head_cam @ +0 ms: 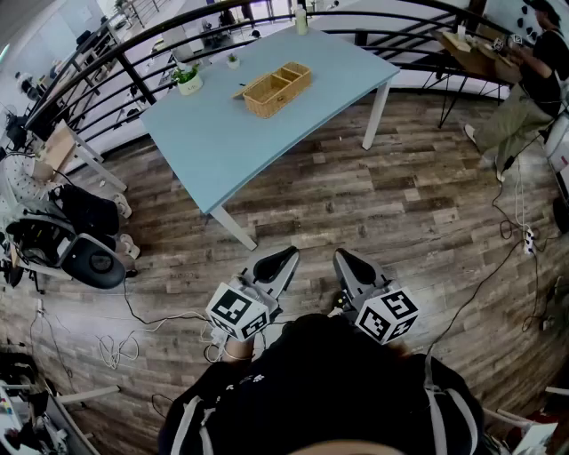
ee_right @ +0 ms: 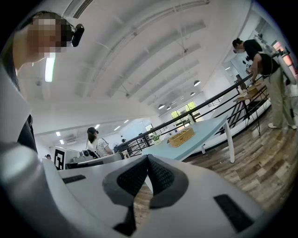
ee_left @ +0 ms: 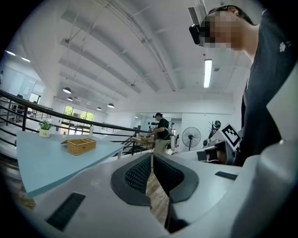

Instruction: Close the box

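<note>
The box is a woven wicker box (head_cam: 277, 87) with open compartments, standing on the light blue table (head_cam: 222, 133). It also shows far off in the left gripper view (ee_left: 81, 145) and the right gripper view (ee_right: 181, 136). My left gripper (head_cam: 277, 263) and right gripper (head_cam: 348, 265) hang side by side close to my body, over the wooden floor and well short of the table. Both are shut with nothing between their jaws. The left gripper's tips (ee_left: 152, 156) touch, as do those of the right gripper (ee_right: 148, 158).
A potted plant (head_cam: 188, 80), a smaller plant (head_cam: 232, 60) and a bottle (head_cam: 301, 18) stand on the table's far side. A black railing (head_cam: 116, 53) runs behind. A chair (head_cam: 89, 259) and floor cables (head_cam: 142, 320) lie left. A person (head_cam: 524, 84) works at right.
</note>
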`<state>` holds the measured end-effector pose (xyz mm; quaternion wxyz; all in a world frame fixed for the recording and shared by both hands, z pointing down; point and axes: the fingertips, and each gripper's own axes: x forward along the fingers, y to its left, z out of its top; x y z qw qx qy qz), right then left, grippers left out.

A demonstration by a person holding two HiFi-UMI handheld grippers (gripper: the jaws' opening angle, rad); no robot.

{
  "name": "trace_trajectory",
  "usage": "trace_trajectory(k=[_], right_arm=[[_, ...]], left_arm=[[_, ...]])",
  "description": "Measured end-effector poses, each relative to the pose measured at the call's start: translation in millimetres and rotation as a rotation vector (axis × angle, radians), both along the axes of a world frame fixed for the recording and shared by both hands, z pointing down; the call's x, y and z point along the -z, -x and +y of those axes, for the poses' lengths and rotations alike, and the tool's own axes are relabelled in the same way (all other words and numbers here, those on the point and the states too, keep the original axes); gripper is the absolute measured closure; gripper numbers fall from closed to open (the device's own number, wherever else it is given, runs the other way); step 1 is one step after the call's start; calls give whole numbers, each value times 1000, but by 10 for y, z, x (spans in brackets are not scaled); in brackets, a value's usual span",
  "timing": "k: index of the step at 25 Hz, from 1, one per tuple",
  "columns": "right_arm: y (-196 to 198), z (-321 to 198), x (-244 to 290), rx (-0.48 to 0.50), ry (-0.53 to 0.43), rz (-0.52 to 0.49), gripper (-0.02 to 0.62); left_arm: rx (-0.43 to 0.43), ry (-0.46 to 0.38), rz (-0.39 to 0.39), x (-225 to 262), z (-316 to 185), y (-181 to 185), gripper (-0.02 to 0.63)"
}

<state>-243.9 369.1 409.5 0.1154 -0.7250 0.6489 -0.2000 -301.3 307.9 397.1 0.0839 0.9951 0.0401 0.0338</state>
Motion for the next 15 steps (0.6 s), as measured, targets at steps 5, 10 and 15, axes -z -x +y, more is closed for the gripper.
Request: trace_trajectory(k=[5, 10, 15], right_arm=[[-38, -17, -27, 11, -2, -12, 595], [-116, -30, -58, 13, 10, -2, 595], [-230, -59, -69, 24, -2, 1, 595]], left_arm=[[8, -4, -3, -5, -21, -24, 581], [21, -4, -16, -34, -30, -68, 581], [46, 3, -17, -52, -63, -145, 581]])
